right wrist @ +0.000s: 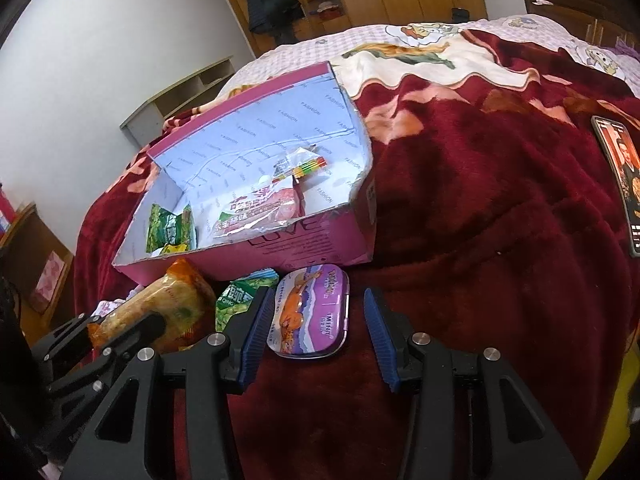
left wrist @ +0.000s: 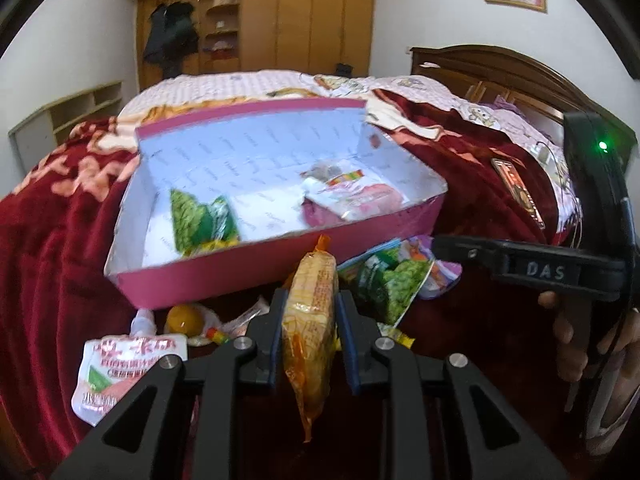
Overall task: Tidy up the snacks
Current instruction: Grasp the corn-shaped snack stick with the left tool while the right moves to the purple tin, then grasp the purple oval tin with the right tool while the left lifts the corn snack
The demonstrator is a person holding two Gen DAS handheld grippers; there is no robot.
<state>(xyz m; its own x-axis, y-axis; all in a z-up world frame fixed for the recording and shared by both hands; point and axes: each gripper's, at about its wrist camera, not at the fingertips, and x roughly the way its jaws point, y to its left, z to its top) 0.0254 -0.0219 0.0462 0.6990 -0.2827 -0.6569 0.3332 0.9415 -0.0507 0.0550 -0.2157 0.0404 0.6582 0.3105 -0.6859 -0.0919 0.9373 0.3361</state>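
My left gripper (left wrist: 310,296) is shut on an orange-yellow snack packet (left wrist: 310,320), held upright on edge just in front of the open pink box (left wrist: 280,256). The same packet (right wrist: 168,304) shows at the lower left of the right wrist view. Inside the box lie a green pea packet (left wrist: 200,220) and a pink-white pouch (left wrist: 352,200). My right gripper (right wrist: 316,296) stands open over a purple tin (right wrist: 310,316) lying flat on the red blanket, and its pads do not press on the tin.
Loose snacks lie before the box: a green packet (left wrist: 388,284), a white pouch (left wrist: 116,376) and a yellow jelly cup (left wrist: 184,318). A phone (right wrist: 624,176) rests on the blanket (right wrist: 500,240) at the right. A hand (left wrist: 580,340) holds the right gripper's handle.
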